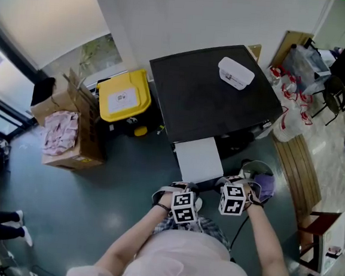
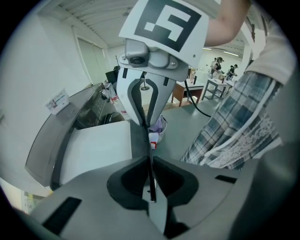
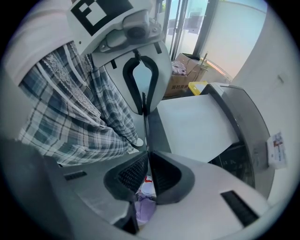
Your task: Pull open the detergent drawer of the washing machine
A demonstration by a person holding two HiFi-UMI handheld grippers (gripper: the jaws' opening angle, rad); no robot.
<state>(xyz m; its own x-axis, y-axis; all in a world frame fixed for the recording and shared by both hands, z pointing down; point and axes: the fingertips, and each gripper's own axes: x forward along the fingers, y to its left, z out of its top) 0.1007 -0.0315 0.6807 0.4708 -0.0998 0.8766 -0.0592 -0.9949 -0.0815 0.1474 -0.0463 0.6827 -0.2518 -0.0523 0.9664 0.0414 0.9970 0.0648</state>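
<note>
A: Washing machine point(image 1: 212, 96)?
B: Centre frame, black top. White front panel point(image 1: 199, 159) just above both grippers. Detergent drawer not made out.
A: Tools?
B: Left gripper point(image 2: 150, 183) and right gripper point(image 3: 147, 164) lower centre, jaws together, empty.

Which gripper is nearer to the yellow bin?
Left. In the head view, the left gripper is below and to the right of the yellow bin; the right gripper is farther right, beyond the left one.
</note>
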